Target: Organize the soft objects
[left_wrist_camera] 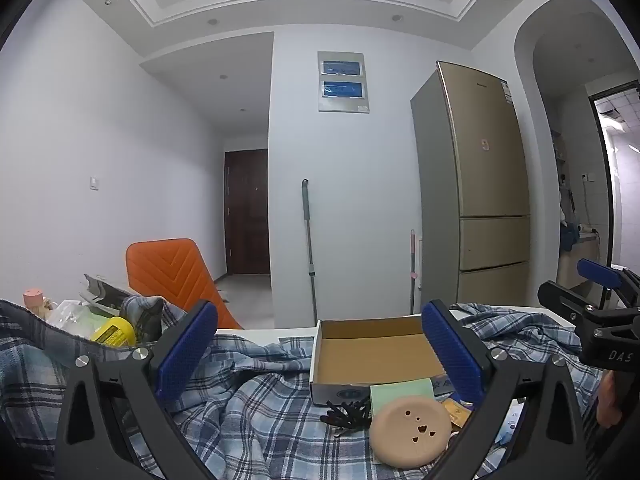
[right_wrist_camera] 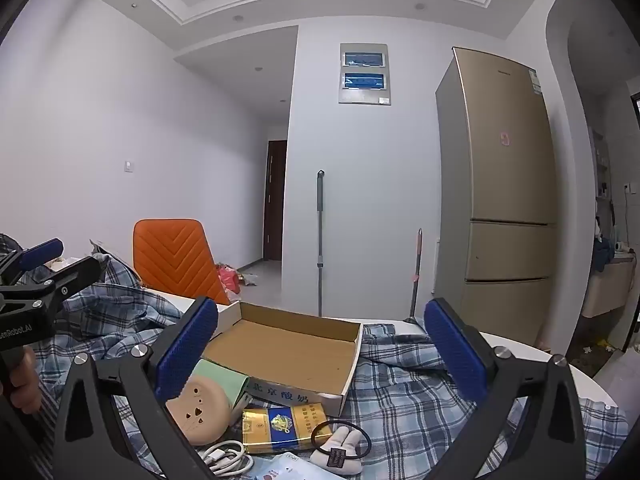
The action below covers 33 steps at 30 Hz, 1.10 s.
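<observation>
My pads (left_wrist_camera: pixel 188 350) are blue rubber with a fine knobbed grain, set on matt black plastic arms. The plaid cloth (left_wrist_camera: pixel 260 420) under them is soft woven cotton. The box (right_wrist_camera: pixel 288 354) is raw matt cardboard; the cigarette pack (right_wrist_camera: pixel 286 426) shines gold; the fridge (left_wrist_camera: pixel 486 184) is brushed metal.

Black tool (left_wrist_camera: pixel 320 354) frames, blue textured pads, apparently silver screws

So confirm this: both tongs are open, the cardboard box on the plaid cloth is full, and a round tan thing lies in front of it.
Wrong on one point: the box is empty, as the right wrist view shows. Both tongs are open, it sits on the plaid cloth, and the round tan thing lies in front.
</observation>
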### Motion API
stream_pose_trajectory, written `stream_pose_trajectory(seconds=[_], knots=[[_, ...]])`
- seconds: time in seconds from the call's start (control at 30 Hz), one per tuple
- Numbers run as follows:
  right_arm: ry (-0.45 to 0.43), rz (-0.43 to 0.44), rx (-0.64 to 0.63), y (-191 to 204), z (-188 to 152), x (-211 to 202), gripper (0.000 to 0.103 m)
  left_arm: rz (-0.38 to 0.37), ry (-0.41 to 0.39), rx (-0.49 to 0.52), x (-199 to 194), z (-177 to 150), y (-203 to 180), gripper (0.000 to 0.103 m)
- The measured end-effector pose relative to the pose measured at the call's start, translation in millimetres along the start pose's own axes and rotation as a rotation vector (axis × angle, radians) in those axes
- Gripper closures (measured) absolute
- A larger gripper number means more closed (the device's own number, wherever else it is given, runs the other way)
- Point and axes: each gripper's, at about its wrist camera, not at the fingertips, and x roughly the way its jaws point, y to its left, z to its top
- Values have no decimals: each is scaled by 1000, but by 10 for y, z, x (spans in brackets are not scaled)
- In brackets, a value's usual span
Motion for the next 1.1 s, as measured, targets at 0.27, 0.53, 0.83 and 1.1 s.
stream_pose_trajectory(seconds=[0.27, 0.53, 0.83, 1.1], knots=[[8, -8, 1, 20, 4, -2, 0, -3, 3, -10, 21, -4, -22, 0], [11, -6, 7, -12, -19, 13, 0, -20, 6, -4, 34, -27, 19, 0], [12, -6, 10, -17, -12, 13, 0, -20, 4, -3, 20, -14, 3, 0], [13, -6, 9, 2, 16, -4, 0, -19, 1, -3, 18, -13, 1, 0]])
